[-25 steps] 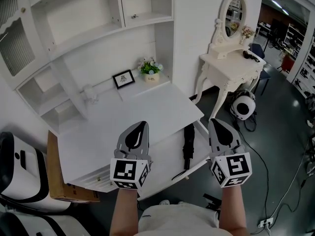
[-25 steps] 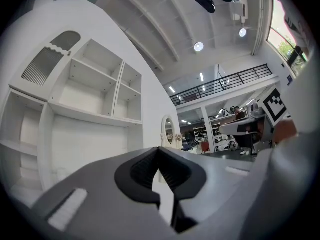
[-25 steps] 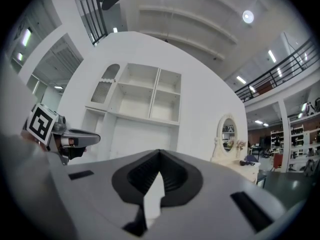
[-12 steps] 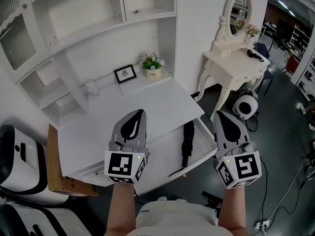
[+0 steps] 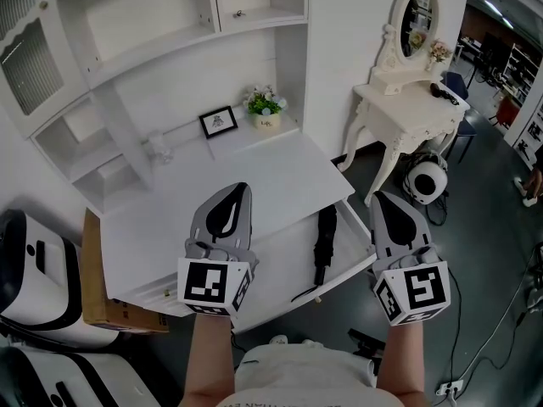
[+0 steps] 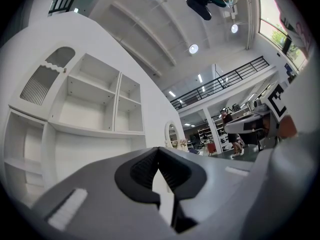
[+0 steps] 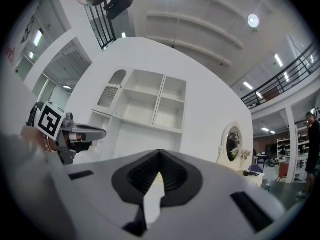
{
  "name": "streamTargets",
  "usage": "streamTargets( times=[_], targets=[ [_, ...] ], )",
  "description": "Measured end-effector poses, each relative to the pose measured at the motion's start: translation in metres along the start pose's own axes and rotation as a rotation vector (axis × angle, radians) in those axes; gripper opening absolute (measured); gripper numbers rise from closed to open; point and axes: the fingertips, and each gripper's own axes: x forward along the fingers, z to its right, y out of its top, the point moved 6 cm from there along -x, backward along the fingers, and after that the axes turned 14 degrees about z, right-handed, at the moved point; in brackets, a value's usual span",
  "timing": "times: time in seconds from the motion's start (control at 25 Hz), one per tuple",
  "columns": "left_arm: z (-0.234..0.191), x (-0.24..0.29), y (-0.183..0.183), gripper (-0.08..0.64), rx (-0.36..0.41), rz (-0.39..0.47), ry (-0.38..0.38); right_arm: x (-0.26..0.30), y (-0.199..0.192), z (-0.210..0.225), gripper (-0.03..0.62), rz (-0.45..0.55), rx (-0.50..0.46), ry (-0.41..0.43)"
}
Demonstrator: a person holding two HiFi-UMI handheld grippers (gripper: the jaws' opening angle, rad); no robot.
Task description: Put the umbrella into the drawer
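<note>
1. The left gripper is up above the near part of the white counter. Its two jaws are pressed together and there is nothing in them. It points to the far side, at the white shelves, and it lies about flat. The square marker cube is at its near end. The left arm reaches straight out from the person.
2. The black umbrella is folded up. It lies in the open drawer, which sticks out from under the counter on the near side. The umbrella is down low between the two grippers, closer to the right one. No gripper touches it.
3. The right gripper is up by the right corner of the drawer, just right of the umbrella. Its jaws are pressed together too, and they are empty. It also points to the far side and lies flat. The right arm reaches straight out, side by side with the left arm.
</note>
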Motion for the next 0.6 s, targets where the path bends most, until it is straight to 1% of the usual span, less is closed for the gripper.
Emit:
streamTargets(
  times=[0.16,0.6],
  targets=[
    [-0.0026,-0.0017,0.0014,0.009,-0.001,0.004,0.013,0.0000,-0.0002,-0.0008,0.006,-0.005,-0.004,-0.001],
    [-0.0016,-0.0032,0.0017,0.009,0.001,0.002,0.018,-0.0025,0.0001,0.0005,0.006,-0.009,-0.026,0.001]
  ],
)
